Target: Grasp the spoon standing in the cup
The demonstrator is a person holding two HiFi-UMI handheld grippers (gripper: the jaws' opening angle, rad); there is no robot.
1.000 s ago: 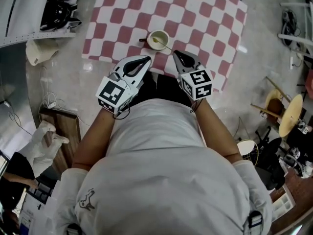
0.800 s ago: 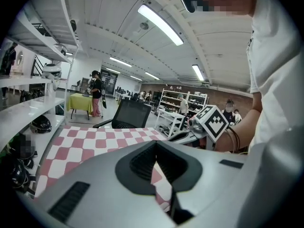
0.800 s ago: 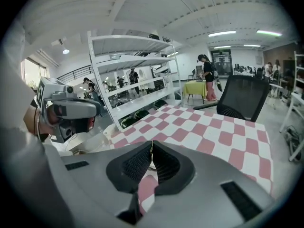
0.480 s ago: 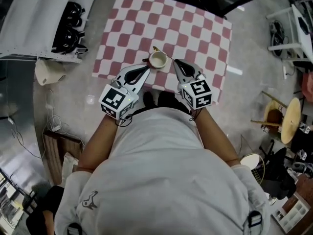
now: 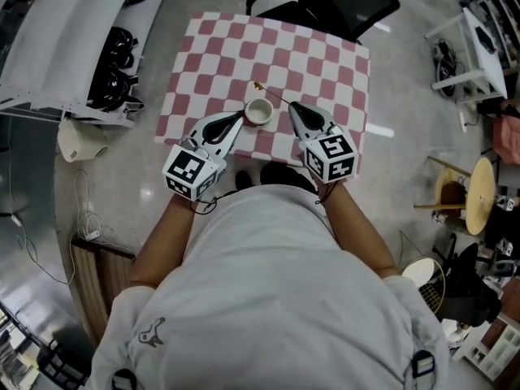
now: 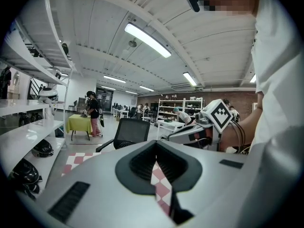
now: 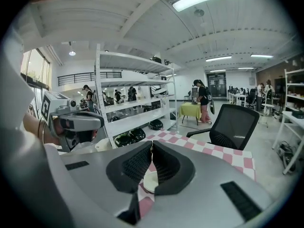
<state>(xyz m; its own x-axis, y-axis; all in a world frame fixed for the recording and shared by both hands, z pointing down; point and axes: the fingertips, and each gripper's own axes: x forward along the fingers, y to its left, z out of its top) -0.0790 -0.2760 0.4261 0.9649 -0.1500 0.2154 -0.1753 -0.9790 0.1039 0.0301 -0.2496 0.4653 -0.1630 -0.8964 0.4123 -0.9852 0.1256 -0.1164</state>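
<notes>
head view: the thin, long-handled spoon (image 5: 272, 95), which a second ago sat in the small cream round cup (image 5: 258, 112) on the red-and-white checked tablecloth (image 5: 325, 63), now shows clear of the rim, its handle end meeting the right gripper (image 5: 293, 106); the grasp looks made and the lift begun. left gripper view: the left gripper (image 6: 155, 144) is closed on nothing, with only cloth below. right gripper view: the jaws are pressed together with a pale sliver at the seam, likely the handle; the cup sits beneath.

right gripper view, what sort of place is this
Probably an open workshop or lab hall: white shelving holding helmets, a person at a green table behind, an office chair beside the checked table.
</notes>
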